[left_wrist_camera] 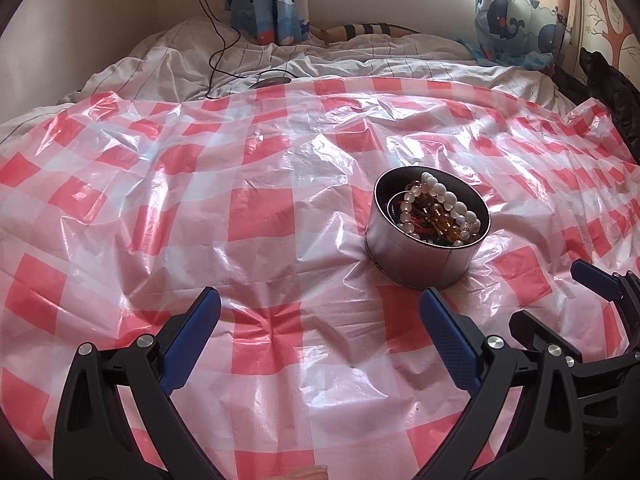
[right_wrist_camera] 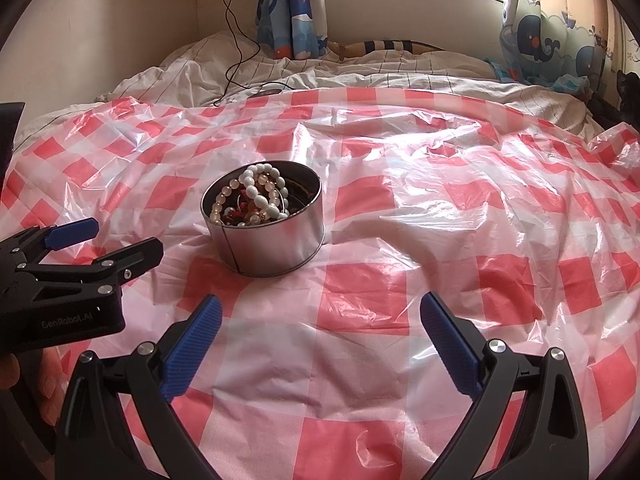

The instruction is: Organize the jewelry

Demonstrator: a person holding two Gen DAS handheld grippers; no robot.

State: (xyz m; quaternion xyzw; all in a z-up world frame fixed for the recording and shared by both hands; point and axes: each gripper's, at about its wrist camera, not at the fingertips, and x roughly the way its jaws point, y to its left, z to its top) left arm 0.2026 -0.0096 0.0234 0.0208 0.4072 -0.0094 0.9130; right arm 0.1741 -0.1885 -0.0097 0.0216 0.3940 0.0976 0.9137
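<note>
A round silver tin point(left_wrist_camera: 416, 258) point(right_wrist_camera: 276, 246) stands on a red-and-white checked plastic sheet point(left_wrist_camera: 256, 216) point(right_wrist_camera: 440, 232). Inside it lie white bead bracelets point(left_wrist_camera: 440, 196) point(right_wrist_camera: 260, 196) and an amber bead bracelet point(left_wrist_camera: 438, 216) among darker pieces. My left gripper point(left_wrist_camera: 320, 304) is open, with nothing between its fingers, just short of the tin and to its left. My right gripper point(right_wrist_camera: 320, 312) is also open and empty, near the tin and to its right. The left gripper point(right_wrist_camera: 120, 240) shows at the left edge of the right wrist view, and the right gripper point(left_wrist_camera: 560, 300) at the right edge of the left wrist view.
The sheet covers a bed with a rumpled striped white duvet point(left_wrist_camera: 320, 60) point(right_wrist_camera: 360, 68) behind it. A black cable point(left_wrist_camera: 216, 40) point(right_wrist_camera: 236, 40) runs from a wall socket onto the bed. Whale-print curtains point(left_wrist_camera: 272, 4) point(right_wrist_camera: 552, 40) hang at the back. A hand point(right_wrist_camera: 36, 384) holds the left gripper.
</note>
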